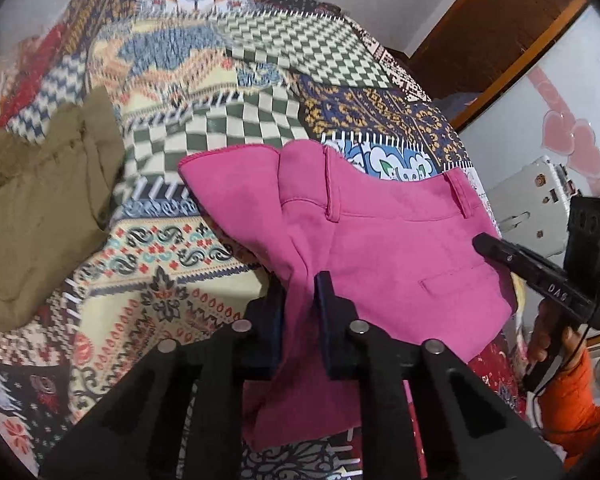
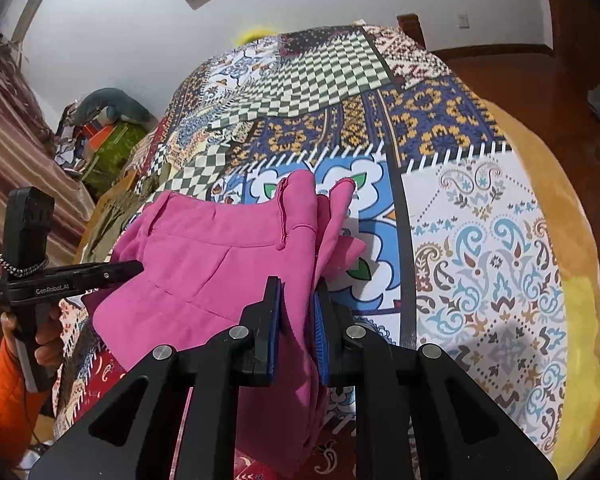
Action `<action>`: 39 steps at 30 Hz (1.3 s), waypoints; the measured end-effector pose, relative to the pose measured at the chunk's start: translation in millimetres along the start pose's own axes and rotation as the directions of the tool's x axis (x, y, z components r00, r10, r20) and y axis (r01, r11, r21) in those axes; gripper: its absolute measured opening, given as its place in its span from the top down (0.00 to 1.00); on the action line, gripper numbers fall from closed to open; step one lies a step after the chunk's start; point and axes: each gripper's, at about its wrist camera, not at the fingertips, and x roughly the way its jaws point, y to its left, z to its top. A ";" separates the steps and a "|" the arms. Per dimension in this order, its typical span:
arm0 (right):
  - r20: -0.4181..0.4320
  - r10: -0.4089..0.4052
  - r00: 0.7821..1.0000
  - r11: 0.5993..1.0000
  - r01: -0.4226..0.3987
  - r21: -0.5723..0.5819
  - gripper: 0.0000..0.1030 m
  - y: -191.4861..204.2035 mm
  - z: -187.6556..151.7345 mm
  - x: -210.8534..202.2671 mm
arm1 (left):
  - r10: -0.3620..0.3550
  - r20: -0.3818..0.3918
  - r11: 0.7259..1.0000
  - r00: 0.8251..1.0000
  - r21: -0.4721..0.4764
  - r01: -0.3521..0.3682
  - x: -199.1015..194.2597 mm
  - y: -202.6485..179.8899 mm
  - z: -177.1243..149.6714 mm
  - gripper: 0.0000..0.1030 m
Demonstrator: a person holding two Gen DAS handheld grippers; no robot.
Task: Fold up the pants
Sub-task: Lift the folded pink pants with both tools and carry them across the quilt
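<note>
The pink pants (image 1: 400, 248) hang between both grippers above the patterned bed cover (image 1: 204, 92), waistband and belt loops facing the cameras. My left gripper (image 1: 300, 284) is shut on a bunched edge of the pink fabric. My right gripper (image 2: 298, 288) is shut on the other bunched edge of the pants (image 2: 220, 256). The right gripper also shows in the left wrist view (image 1: 488, 244), at the pants' right side. The left gripper shows in the right wrist view (image 2: 132, 268), at the pants' left side. Fabric droops below both grips.
Olive-brown pants (image 1: 40, 208) lie crumpled on the bed at the left. A wooden cabinet (image 1: 500, 36) and a white door with heart stickers (image 1: 560, 136) stand to the right. Clutter (image 2: 104, 136) and a striped curtain (image 2: 16, 152) are beyond the bed's far side.
</note>
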 end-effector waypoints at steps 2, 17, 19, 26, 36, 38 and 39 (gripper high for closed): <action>0.015 0.001 1.000 1.000 -0.001 -0.009 0.87 3.2 1.4 -5.9 | 0.028 0.031 0.999 0.999 0.026 -0.028 -10.6 -7.0 -0.2 0.90; 0.105 0.042 0.994 0.994 -0.031 -0.100 0.87 49.6 19.8 -39.4 | 0.091 0.184 0.993 0.979 0.060 -0.104 -87.3 -18.5 -15.5 0.91; 0.114 0.051 0.992 0.993 -0.037 -0.115 0.87 58.3 23.5 -40.5 | 0.107 0.207 0.992 0.973 0.050 -0.119 -100.8 -14.5 -18.6 0.91; 0.126 0.114 0.986 0.978 -0.088 -0.190 0.87 102.6 37.8 -33.6 | 0.165 0.268 0.985 0.949 0.000 -0.171 -145.3 11.6 -29.5 0.91; 0.102 0.196 0.975 0.940 -0.158 -0.301 0.87 165.5 54.3 -3.4 | 0.262 0.329 0.965 0.907 -0.093 -0.245 -197.8 66.7 -51.2 0.91; 0.091 0.212 0.973 0.932 -0.173 -0.318 0.87 178.6 56.5 6.1 | 0.277 0.336 0.961 0.900 -0.110 -0.255 -204.4 77.5 -54.6 0.91; 0.086 0.218 0.972 0.928 -0.179 -0.327 0.87 184.3 57.5 10.6 | 0.285 0.339 0.958 0.897 -0.120 -0.259 -208.0 84.1 -56.1 0.91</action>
